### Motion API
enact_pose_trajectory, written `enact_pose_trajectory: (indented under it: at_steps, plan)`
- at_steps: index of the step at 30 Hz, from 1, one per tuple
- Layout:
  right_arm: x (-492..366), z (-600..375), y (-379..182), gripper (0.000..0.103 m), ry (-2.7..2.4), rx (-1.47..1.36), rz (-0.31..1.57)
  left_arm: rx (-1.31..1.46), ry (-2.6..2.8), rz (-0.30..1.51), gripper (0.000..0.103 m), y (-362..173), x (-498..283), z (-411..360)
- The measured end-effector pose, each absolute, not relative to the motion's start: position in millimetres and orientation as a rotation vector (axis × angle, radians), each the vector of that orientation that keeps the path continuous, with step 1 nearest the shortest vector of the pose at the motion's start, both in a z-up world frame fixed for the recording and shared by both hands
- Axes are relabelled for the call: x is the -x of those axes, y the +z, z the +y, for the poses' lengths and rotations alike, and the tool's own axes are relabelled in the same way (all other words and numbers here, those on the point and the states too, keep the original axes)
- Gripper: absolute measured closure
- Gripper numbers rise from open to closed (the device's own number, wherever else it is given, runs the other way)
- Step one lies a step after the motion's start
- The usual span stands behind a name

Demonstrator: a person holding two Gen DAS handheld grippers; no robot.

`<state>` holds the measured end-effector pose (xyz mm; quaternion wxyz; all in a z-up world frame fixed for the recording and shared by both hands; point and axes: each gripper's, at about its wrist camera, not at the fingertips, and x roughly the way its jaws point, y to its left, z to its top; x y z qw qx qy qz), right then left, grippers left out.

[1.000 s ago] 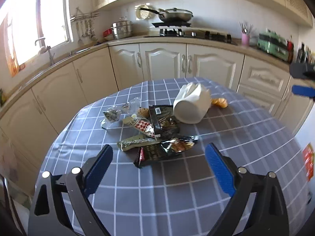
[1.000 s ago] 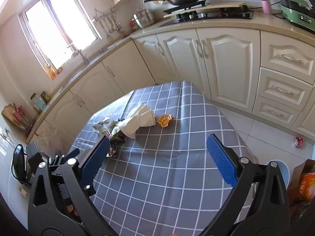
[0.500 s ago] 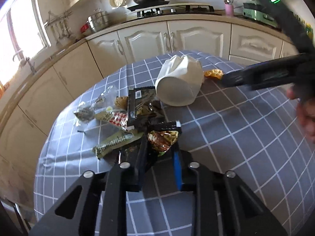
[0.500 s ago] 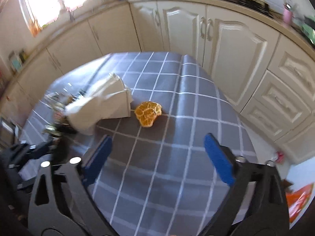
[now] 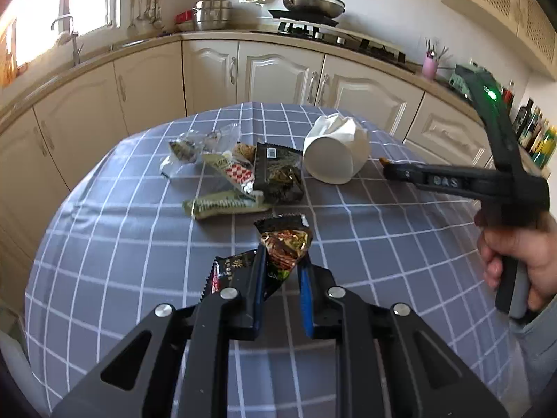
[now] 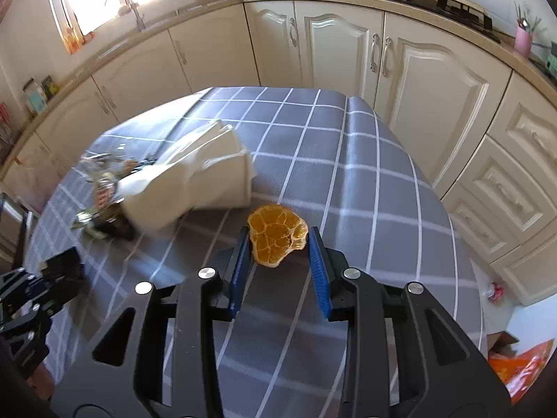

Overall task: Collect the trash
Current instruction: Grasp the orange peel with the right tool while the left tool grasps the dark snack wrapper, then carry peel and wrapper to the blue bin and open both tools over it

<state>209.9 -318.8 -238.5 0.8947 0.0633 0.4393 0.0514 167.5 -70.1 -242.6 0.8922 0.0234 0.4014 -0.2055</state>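
Observation:
My left gripper (image 5: pixel 282 267) is shut on a dark snack wrapper (image 5: pixel 284 244) and holds it just above the grey checked tablecloth (image 5: pixel 383 244). Several more wrappers (image 5: pixel 243 181) lie in a pile beyond it, next to a tipped white paper cup (image 5: pixel 334 156). My right gripper (image 6: pixel 278 247) is closed around an orange peel (image 6: pixel 276 238) on the tablecloth (image 6: pixel 348 181); its blue pads (image 6: pixel 317 261) touch the peel on both sides. The cup (image 6: pixel 191 188) lies just left of the peel. The right gripper also shows in the left wrist view (image 5: pixel 393 170), beside the cup.
Cream kitchen cabinets (image 5: pixel 278 73) and a counter with a stove (image 5: pixel 313 28) run behind the table. The table edge drops off to the right (image 6: pixel 459 244). An orange bag (image 6: pixel 522 365) and a small can (image 6: pixel 496 291) lie on the floor.
My left gripper closed on the dark wrapper and lifted it toward me. My right gripper moved down to the orange peel and closed around it.

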Motion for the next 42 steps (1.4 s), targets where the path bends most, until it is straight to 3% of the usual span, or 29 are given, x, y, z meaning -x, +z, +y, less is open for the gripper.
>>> enact_pose_trajectory:
  at_steps: [10,20,31,42]
  plan:
    - [-146.5,-342.0,-194.4,0.071,0.138,-0.247,0.812,0.045,-0.476,0.770,0.088,-214.4,-145.7,-71.8]
    - [-92.5,-396.8,-161.5,0.071,0.090,-0.332,0.709,0.020,-0.589,0.686,0.088,-174.5,-120.9,-125.8]
    - [-17.9,-508.3,-152.2,0.071,-0.102,-0.460,0.612,-0.073,-0.823,0.635,0.088,-143.1,-91.0,-250.6]
    - [58.3,-644.4,-214.5,0.071,-0.355,-0.650,0.638,-0.185,-1.096,0.752,0.088,-174.1,-55.4,-416.2]
